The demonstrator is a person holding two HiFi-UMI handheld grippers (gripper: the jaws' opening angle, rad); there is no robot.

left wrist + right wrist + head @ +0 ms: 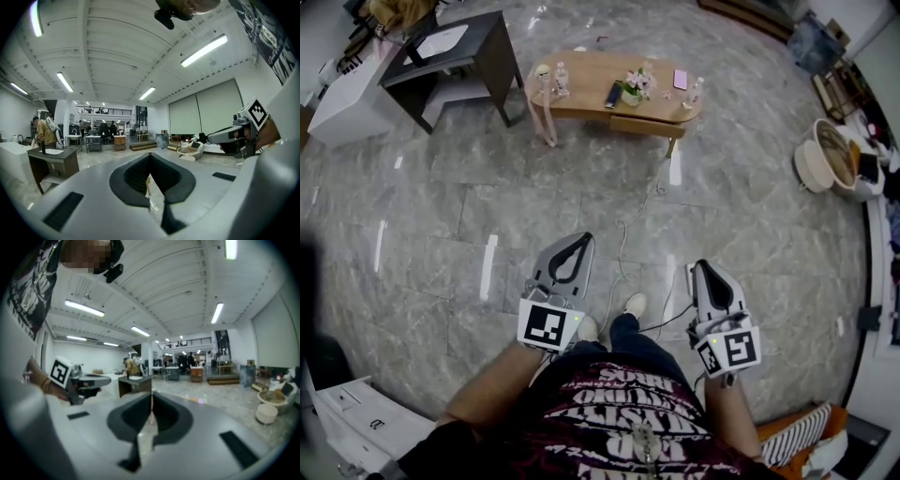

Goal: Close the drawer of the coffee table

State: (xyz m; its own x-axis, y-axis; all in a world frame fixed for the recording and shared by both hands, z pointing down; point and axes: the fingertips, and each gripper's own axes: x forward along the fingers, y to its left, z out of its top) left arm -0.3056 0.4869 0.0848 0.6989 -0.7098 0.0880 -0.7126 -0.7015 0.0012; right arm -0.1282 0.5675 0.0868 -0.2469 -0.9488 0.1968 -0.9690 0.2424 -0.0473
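Note:
The wooden coffee table (581,86) stands far ahead across the marble floor, with its drawer (647,125) pulled out a little at the front right. My left gripper (583,238) and my right gripper (697,266) are held side by side in front of the person's body. Both point toward the table from well short of it. In the left gripper view the left gripper (150,153) has its jaws shut with nothing between them. The right gripper (152,393) is likewise shut and empty in the right gripper view.
On the table are bottles, a small flower pot (631,91), a dark remote and a pink phone (681,79). A dark desk (455,56) stands at far left and a round wicker seat (830,155) at right. A cable (623,253) trails over the floor. A white cabinet (356,422) is at near left.

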